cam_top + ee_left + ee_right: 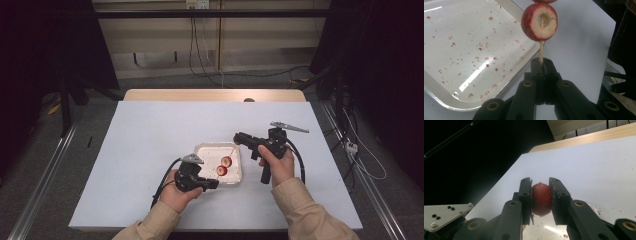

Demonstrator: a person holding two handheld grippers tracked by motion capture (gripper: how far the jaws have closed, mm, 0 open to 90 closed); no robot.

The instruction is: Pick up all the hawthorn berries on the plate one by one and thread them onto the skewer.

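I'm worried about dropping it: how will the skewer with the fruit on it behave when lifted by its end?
The skewer looks thin, so likely bendy and breakable. The cored fruit makes it top-heavy; it may swing. The left gripper pinches only its tip.

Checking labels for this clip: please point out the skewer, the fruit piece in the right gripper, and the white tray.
skewer [541,53], left gripper view, bare stick below the cored fruit.
fruit piece [541,198], right gripper view, red skin between the pads.
white tray [200,148], high view, far left corner of its rim.
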